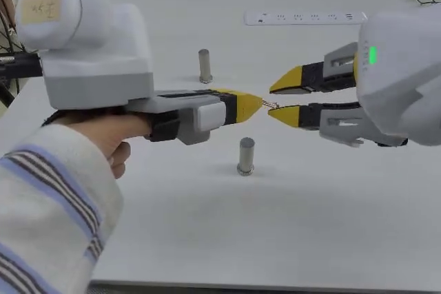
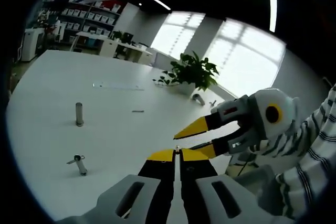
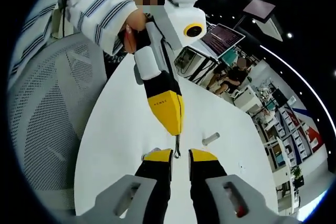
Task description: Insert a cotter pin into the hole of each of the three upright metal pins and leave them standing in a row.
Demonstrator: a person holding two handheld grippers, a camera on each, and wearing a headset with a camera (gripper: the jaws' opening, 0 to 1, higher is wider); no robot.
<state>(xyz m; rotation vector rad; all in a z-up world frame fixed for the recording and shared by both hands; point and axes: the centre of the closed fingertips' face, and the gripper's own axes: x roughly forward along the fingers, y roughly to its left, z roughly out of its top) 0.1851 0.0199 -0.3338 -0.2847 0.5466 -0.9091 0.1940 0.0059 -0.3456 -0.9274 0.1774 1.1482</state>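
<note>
Our left gripper (image 1: 258, 104) has its fingers closed on the cotter pin (image 1: 271, 106), which is held in the air above the tabletop (image 1: 207, 225). Our right gripper (image 1: 270, 100) has its fingers open, one on each side of the cotter pin. We should close them squarely on the free end before the left lets go, so that nothing twists or drops.

The near metal pin (image 1: 246, 155) stands on our side of the cotter pin, and the far metal pin (image 1: 204, 65) stands beyond it. We cannot make out their holes, or which end of the cotter pin is free. In the left gripper view, another metal pin (image 2: 80, 164) seems to carry something crosswise, but we cannot tell what.
</note>
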